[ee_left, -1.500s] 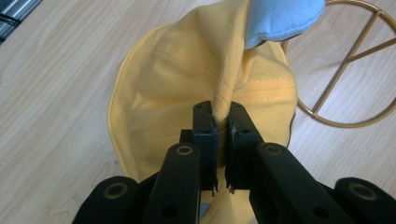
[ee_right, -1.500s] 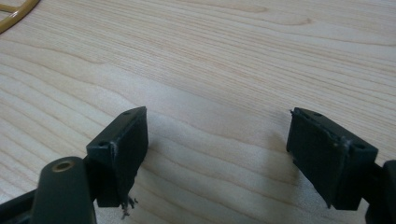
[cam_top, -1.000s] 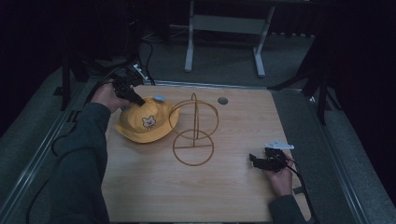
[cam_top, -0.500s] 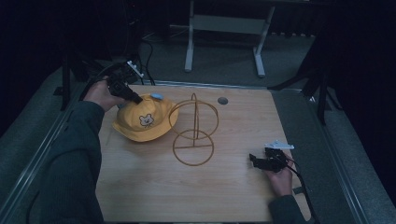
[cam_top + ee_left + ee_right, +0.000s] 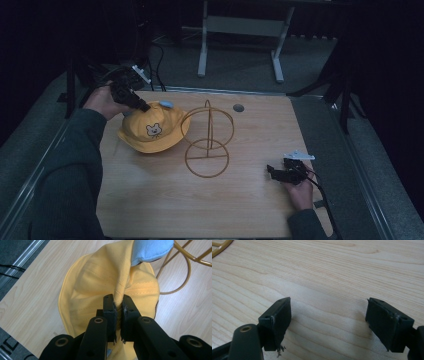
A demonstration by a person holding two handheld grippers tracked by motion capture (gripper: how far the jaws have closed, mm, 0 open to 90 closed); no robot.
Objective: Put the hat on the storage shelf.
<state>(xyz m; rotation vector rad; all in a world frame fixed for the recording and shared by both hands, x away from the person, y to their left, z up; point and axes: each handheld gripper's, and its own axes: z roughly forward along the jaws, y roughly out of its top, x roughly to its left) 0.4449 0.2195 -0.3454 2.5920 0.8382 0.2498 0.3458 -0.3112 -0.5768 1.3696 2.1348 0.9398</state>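
Note:
A yellow child's hat with a small bear face and a light blue ear lies at the table's left, its far edge lifted. My left gripper is shut on a fold of the hat's yellow cloth; the blue ear hangs just beyond the jaws. Right of the hat stands a gold wire stand with a round base and an upright ring. My right gripper rests low over the wood near the table's right front, open, nothing between its pads.
The wooden table has a metal rim and a small round grey insert near its far edge. Grey floor surrounds it, with a white frame behind. A loop of the gold stand lies close beside the hat.
My left hand has lifted the pinched edge of the hat a little up and back, so the hat tilts more. The right gripper has stayed where it was.

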